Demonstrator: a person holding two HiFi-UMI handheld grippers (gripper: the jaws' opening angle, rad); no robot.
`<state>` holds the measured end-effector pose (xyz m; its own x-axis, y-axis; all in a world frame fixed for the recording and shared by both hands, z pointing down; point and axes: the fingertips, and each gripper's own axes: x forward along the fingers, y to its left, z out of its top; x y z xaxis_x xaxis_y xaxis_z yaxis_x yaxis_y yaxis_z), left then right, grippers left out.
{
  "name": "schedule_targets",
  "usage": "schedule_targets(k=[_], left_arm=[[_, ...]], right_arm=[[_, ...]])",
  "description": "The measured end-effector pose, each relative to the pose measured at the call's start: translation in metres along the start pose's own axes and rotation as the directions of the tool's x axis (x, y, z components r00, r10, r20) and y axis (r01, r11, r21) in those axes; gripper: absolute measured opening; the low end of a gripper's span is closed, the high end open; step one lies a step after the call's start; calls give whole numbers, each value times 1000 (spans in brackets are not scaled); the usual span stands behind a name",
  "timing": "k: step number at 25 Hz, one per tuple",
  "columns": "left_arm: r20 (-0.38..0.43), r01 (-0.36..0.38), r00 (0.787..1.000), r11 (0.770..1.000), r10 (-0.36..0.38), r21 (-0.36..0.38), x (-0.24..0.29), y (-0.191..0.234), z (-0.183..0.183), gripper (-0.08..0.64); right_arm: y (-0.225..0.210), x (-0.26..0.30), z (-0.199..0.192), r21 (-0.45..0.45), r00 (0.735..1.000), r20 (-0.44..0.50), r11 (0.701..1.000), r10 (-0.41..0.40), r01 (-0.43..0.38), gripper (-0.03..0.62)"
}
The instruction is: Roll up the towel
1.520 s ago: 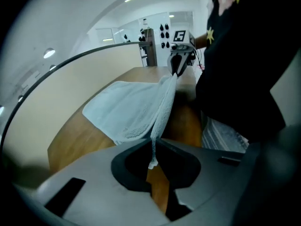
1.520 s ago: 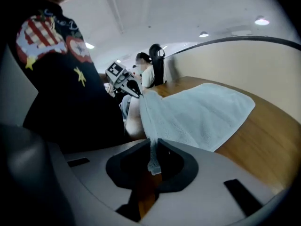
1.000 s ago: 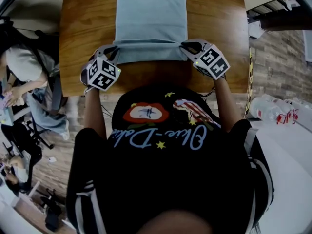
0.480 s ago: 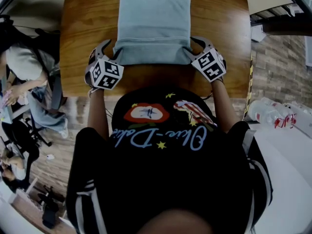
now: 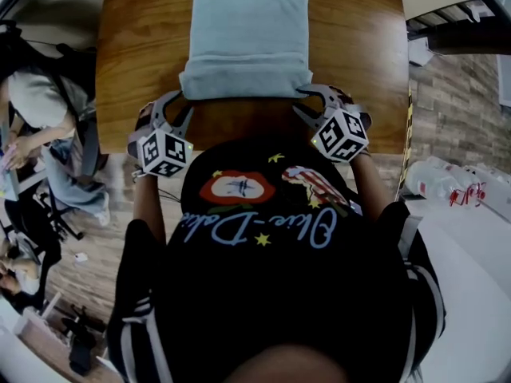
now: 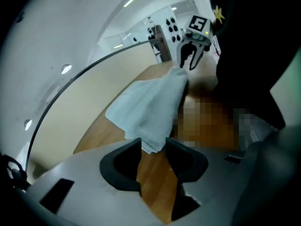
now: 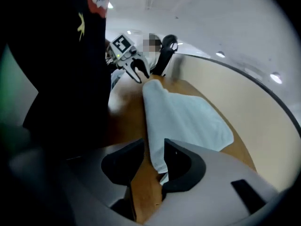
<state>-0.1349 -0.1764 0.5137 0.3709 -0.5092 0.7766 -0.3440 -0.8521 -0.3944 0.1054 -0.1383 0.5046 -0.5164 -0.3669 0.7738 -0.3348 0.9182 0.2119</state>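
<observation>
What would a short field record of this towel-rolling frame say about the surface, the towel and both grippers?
surface: wooden table
towel: light blue, lying on the table, near edge doubled over into a thick fold, rest flat
left gripper: open; jaws have just been closing somewhat; the towel's near corner sits between them, not pinched
right gripper: open; jaws have just been closing somewhat; the towel's other near corner sits between them, not pinched

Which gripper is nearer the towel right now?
Right, slightly. The right gripper has the towel corner well between its jaws; the left gripper, only at its tips. Both were just closing.
</observation>
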Motion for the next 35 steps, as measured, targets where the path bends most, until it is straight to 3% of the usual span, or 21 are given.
schedule_targets(k=[4, 11, 12, 14, 21, 25, 30, 32, 35], left_arm=[[-75, 51, 996, 993, -43, 104, 27, -22, -8, 174], [-118, 73, 992, 979, -52, 190, 48, -14, -3, 187], [-118, 67, 992, 977, -43, 203, 47, -12, -2, 117], [-113, 55, 993, 977, -32, 204, 43, -10, -1, 78], [-86, 112, 991, 987, -103, 118, 13, -36, -3, 71], [-77, 222, 973, 974, -218, 53, -9, -63, -5, 71], [-72, 399, 912, 915, -403, -67, -31, -78, -5, 71], [-71, 424, 899, 900, -432, -104, -33, -71, -3, 71], [-76, 422, 900, 901, -429, -98, -26, -54, 3, 72]], right_arm=[[7, 21, -20, -53, 995, -103, 998, 9, -15, 124], [-5, 41, -34, -128, 980, -198, 992, -13, -13, 100], [-5, 40, -33, -114, 981, -191, 993, -6, -17, 77], [-3, 34, -31, -63, 986, -165, 998, 22, -33, 45], [32, 3, -23, 108, 980, -69, 978, 189, -181, 43], [56, -14, -24, 241, 952, -6, 924, 306, -296, 43], [77, -30, -24, 408, 888, 84, 798, 451, -444, 43], [71, -31, -21, 462, 879, 133, 755, 459, -464, 44], [51, -29, -16, 505, 891, 177, 739, 418, -447, 44]])
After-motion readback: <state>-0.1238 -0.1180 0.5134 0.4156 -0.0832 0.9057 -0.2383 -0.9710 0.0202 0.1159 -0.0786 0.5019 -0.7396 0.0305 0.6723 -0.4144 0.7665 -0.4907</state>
